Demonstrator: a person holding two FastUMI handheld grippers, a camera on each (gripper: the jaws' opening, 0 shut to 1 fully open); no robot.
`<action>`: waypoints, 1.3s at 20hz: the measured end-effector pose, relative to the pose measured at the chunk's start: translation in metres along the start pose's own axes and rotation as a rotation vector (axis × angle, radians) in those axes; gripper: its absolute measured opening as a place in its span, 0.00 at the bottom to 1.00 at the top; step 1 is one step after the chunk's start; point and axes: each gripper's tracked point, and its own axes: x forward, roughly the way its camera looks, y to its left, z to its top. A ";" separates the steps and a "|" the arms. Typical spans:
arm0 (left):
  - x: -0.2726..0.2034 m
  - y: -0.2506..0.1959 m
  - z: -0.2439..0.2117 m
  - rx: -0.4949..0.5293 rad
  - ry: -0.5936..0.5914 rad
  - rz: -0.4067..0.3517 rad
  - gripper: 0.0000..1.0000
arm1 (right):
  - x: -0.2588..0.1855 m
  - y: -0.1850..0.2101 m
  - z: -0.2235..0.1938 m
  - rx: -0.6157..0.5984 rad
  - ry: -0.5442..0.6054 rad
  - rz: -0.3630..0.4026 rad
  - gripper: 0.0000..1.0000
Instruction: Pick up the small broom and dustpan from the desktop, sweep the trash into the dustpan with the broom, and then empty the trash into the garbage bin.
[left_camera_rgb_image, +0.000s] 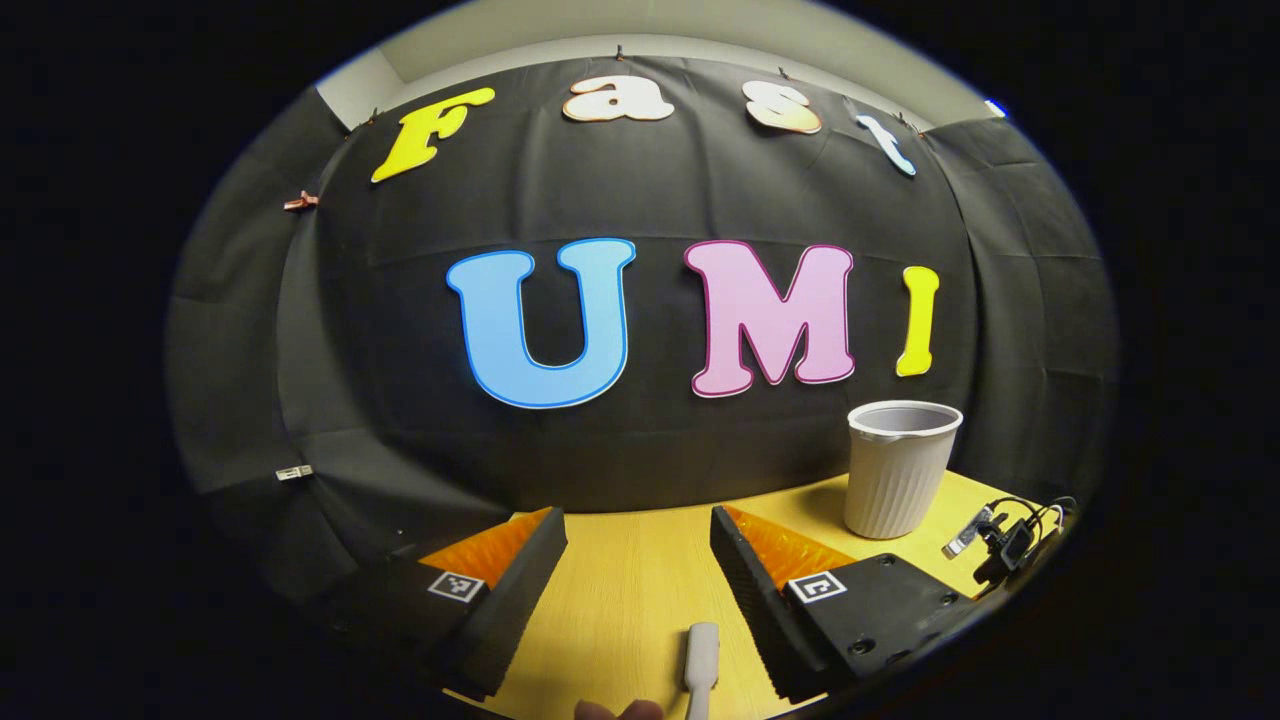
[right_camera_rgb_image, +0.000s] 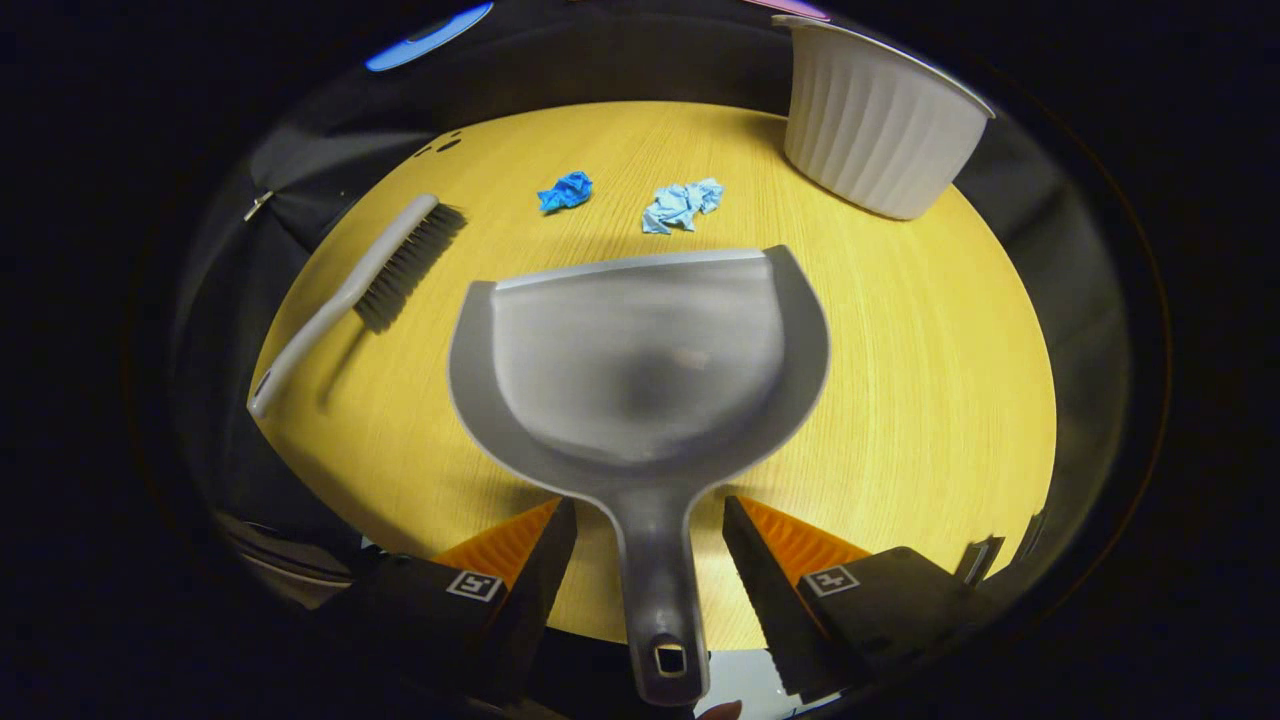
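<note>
A grey dustpan (right_camera_rgb_image: 640, 360) lies flat on the yellow table (right_camera_rgb_image: 950, 380), its mouth facing two crumpled blue paper scraps (right_camera_rgb_image: 566, 191) (right_camera_rgb_image: 682, 205). My right gripper (right_camera_rgb_image: 650, 505) is open and straddles the dustpan handle (right_camera_rgb_image: 655, 590), with a gap on each side. The small grey broom (right_camera_rgb_image: 350, 290) lies to the left, bristles down, handle toward the table edge. My left gripper (left_camera_rgb_image: 637, 515) is open above the table; a pale handle end (left_camera_rgb_image: 702, 650), apparently the broom's, lies low between its fingers, untouched. The white ribbed bin (right_camera_rgb_image: 875, 130) (left_camera_rgb_image: 900, 470) stands at the back right.
A small black device with cables (left_camera_rgb_image: 1010, 540) lies at the table's right edge beyond the bin. A fingertip (left_camera_rgb_image: 620, 710) shows at the bottom of the left gripper view. The black cloth wall closes off the back of the table.
</note>
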 end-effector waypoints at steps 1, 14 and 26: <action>0.000 0.002 -0.001 -0.001 0.003 0.001 0.94 | 0.003 0.000 0.000 -0.015 0.014 -0.005 0.92; 0.000 0.020 -0.029 -0.030 0.041 0.005 0.95 | 0.015 -0.002 0.015 -0.021 0.009 -0.027 0.38; 0.004 -0.039 -0.181 -0.198 0.582 -0.244 0.96 | -0.031 -0.034 0.017 -0.259 -0.039 0.023 0.36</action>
